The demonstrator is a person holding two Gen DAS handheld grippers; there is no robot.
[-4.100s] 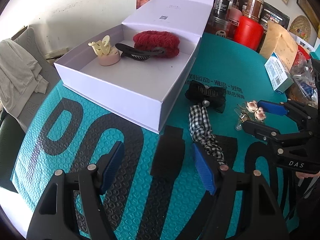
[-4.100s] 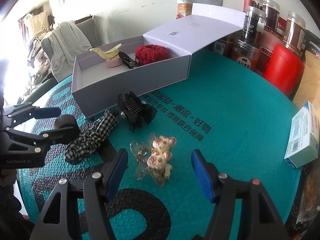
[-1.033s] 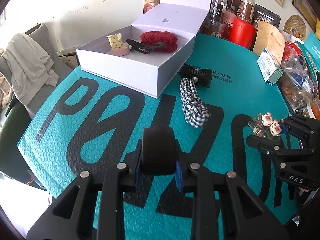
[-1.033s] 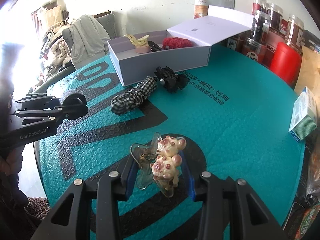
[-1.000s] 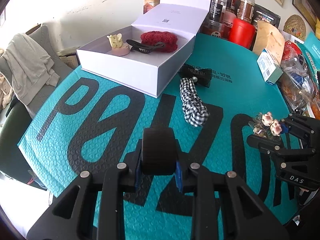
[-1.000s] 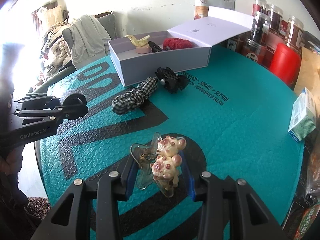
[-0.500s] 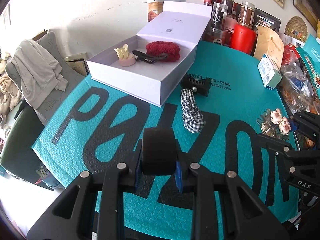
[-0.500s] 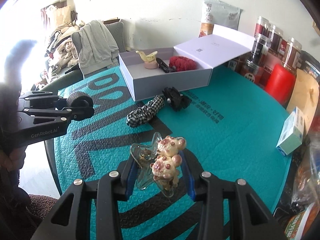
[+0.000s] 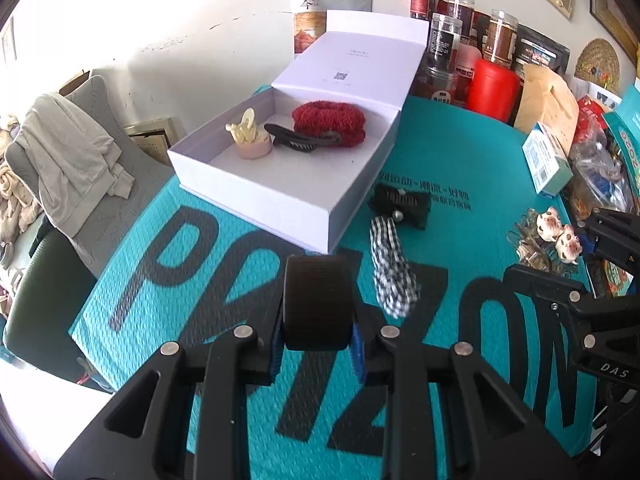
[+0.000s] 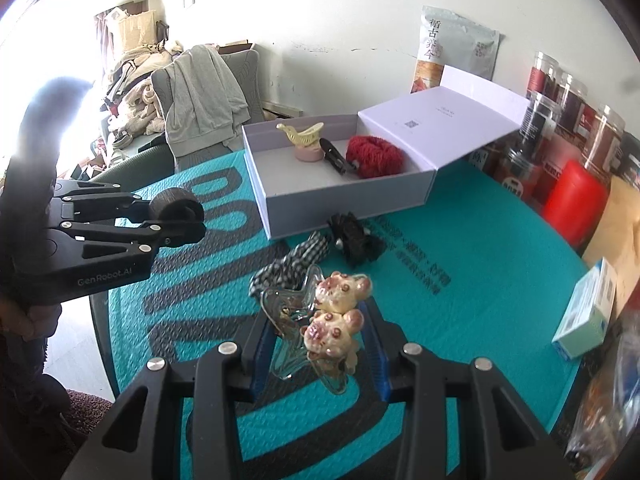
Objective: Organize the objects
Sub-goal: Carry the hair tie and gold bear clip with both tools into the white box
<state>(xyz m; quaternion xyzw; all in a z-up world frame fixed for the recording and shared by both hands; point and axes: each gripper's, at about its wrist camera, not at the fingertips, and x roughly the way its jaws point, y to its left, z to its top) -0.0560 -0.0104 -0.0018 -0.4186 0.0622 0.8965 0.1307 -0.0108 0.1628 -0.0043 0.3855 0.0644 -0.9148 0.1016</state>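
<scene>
My left gripper (image 9: pixel 318 340) is shut on a black hair roll (image 9: pixel 318 300) and holds it above the teal mat; it also shows in the right wrist view (image 10: pixel 178 208). My right gripper (image 10: pixel 320 344) is shut on a clear hair clip with two bear figures (image 10: pixel 334 316), lifted off the mat; the clip also shows in the left wrist view (image 9: pixel 558 232). The open white box (image 9: pixel 288 196) holds a cream claw clip (image 9: pixel 248 136), a black clip (image 9: pixel 300 142) and a red scrunchie (image 9: pixel 330 122). A checked scrunchie (image 9: pixel 390 272) and a black bow clip (image 9: pixel 402 204) lie on the mat beside the box.
Jars (image 9: pixel 500 36), a red canister (image 9: pixel 494 88), a brown paper bag (image 9: pixel 546 100) and a small teal-white carton (image 9: pixel 548 162) crowd the table's far right. A chair with grey clothes (image 9: pixel 68 160) stands left of the table. The box lid (image 9: pixel 360 64) leans open at the back.
Both grippers have risen higher above the mat with their objects held. The box and the loose scrunchie and bow have not moved.
</scene>
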